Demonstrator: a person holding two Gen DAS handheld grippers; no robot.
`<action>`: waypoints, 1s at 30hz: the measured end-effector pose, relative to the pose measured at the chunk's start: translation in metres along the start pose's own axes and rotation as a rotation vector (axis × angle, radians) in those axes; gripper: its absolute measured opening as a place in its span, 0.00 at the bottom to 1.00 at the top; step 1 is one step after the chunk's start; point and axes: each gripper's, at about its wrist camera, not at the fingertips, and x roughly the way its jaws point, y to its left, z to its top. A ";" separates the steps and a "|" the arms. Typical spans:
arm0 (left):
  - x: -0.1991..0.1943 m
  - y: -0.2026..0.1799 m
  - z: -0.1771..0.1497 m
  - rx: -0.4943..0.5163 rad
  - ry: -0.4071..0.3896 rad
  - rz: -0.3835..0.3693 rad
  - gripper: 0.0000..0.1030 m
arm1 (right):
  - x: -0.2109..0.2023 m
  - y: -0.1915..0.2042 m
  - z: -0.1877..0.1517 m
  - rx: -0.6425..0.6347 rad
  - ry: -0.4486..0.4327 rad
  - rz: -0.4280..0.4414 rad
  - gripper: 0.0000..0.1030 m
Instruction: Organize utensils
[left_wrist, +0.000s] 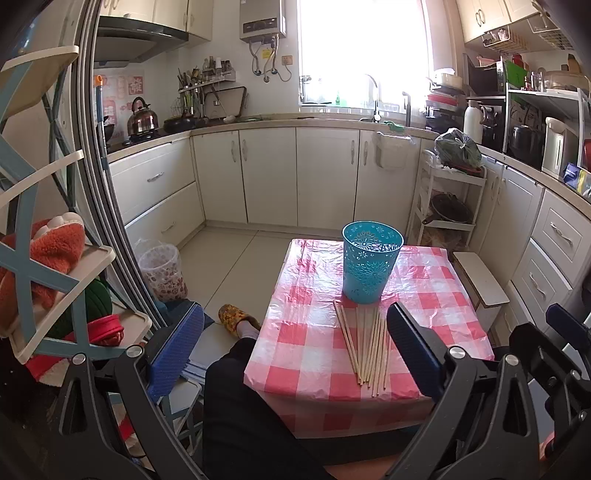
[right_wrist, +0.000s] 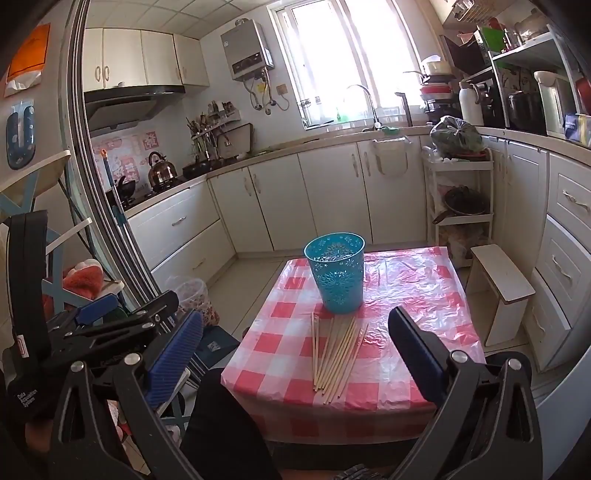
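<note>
On the checkered counter (left_wrist: 436, 280), left wrist view, a teal cup (left_wrist: 371, 267) stands upright just behind a fan of chopsticks (left_wrist: 367, 345). Left gripper (left_wrist: 295, 350) fingers are spread wide and empty. A slippered foot (left_wrist: 236, 317) shows only here.

Right wrist view: right gripper (right_wrist: 295, 350) fingers are spread, empty; only here the left gripper appears from outside, at the left edge.

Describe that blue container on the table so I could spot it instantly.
Find the small table with the red-and-white checked plastic cloth in the middle of the kitchen. Towards its far side stands an upright turquoise plastic cup with cut-out flower patterns, just behind a fan of pale wooden chopsticks. It is the only upright thing there.
</note>
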 end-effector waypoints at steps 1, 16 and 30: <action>0.000 0.000 0.000 -0.001 0.000 0.000 0.93 | 0.000 0.000 -0.002 0.002 -0.001 0.001 0.94; 0.000 -0.001 -0.001 0.000 0.002 -0.001 0.93 | -0.001 0.003 -0.001 0.001 -0.001 -0.002 0.94; 0.002 -0.003 -0.005 -0.003 0.015 -0.004 0.93 | 0.003 0.002 -0.001 -0.001 0.004 -0.004 0.94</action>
